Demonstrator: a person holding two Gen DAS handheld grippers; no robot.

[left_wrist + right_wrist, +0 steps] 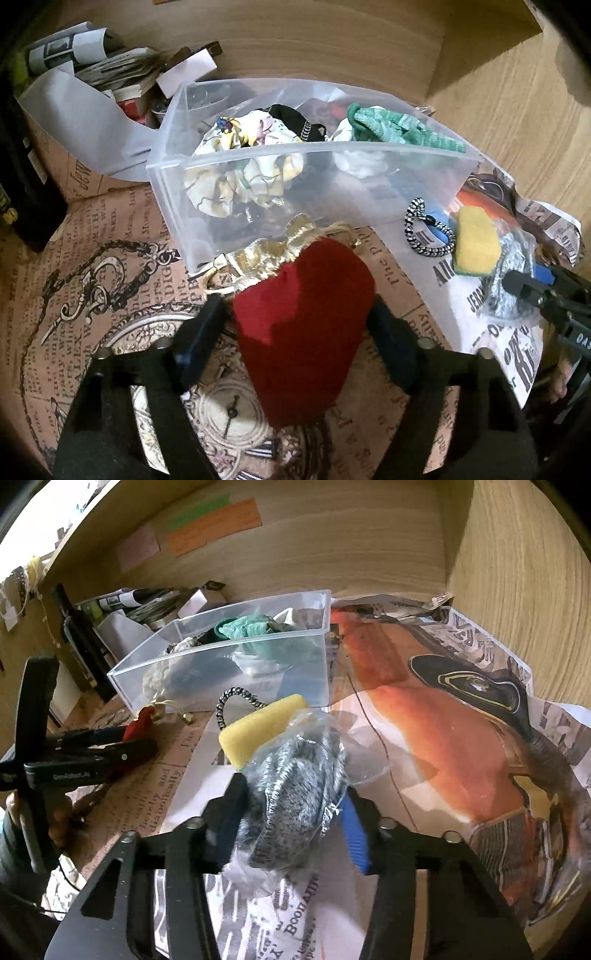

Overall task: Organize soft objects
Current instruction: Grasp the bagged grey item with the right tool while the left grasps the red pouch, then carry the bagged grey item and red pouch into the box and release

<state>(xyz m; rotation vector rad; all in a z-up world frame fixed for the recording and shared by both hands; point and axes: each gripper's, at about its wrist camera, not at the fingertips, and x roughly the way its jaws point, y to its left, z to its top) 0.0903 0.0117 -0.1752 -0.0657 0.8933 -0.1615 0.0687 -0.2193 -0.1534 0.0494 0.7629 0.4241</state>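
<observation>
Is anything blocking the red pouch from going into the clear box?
Only the clear box near wall stands ahead of the red pouch held by the left gripper; it must go over. The top is open.

we are counting one clear plastic bin (280, 177), and inside it we are making out one floral scrunchie (240, 173), one green knit piece (399, 129), one white fabric piece (354, 162) and one black item (291, 118); more may be hiding underneath. outside the bin we are seeing one red velvet pouch (306, 325), one yellow sponge (258, 727), one black-and-white hair tie (424, 229) and one bagged grey knit item (295, 801). we are counting two grippers: left gripper (301, 321), right gripper (295, 812).
</observation>
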